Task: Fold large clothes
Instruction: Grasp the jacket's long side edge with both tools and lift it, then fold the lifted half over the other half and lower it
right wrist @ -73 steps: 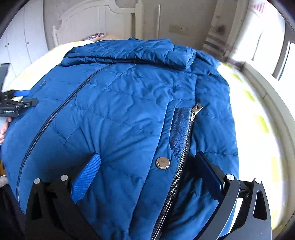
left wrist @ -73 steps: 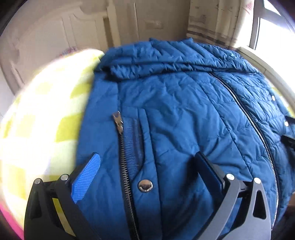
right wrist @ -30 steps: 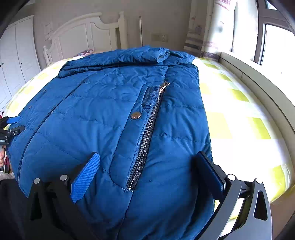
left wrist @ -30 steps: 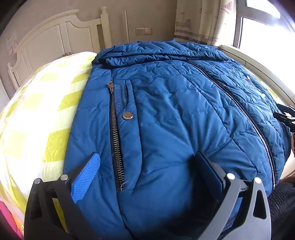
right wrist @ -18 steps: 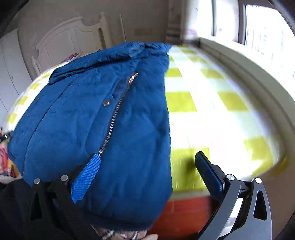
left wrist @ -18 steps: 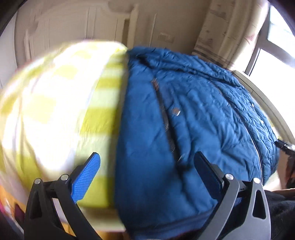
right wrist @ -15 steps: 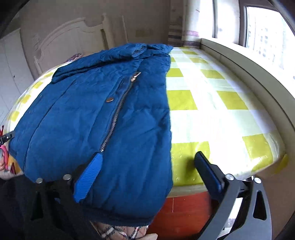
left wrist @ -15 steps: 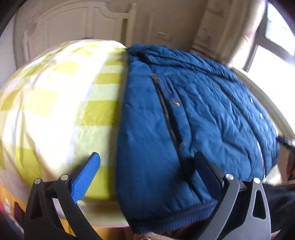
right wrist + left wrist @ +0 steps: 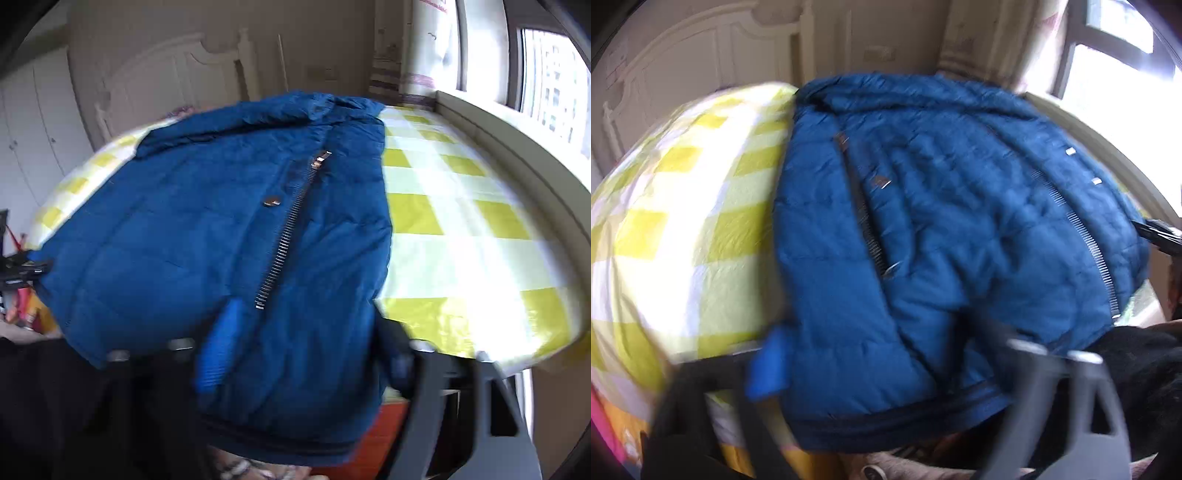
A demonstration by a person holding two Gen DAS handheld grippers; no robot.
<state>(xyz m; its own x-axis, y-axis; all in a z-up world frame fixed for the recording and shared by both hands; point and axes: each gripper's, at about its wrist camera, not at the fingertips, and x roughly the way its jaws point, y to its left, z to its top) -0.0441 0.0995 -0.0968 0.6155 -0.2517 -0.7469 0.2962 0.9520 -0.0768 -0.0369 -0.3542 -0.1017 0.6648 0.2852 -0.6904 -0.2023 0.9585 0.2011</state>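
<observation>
A blue quilted puffer jacket [image 9: 960, 221] lies front up on a bed with a yellow and white checked cover [image 9: 683, 221]. Its hem hangs over the near bed edge. My left gripper [image 9: 882, 365] is open, its fingers astride the jacket's left hem corner. In the right wrist view the jacket [image 9: 229, 236] fills the left and middle. My right gripper [image 9: 310, 354] is open around the right hem corner, its blue pad [image 9: 218, 347] lying over the fabric. Both views are motion-blurred.
A white headboard [image 9: 177, 74] and wardrobe doors [image 9: 33, 122] stand beyond the bed. A window sill [image 9: 517, 147] and curtain run along the right. The person's dark clothing [image 9: 92, 406] fills the lower left. Checked cover [image 9: 461, 229] lies bare right of the jacket.
Both grippers have swung back from the bed sides toward the jacket's hem, tilting as they go. The jaws stay open. The jacket lies where it was.
</observation>
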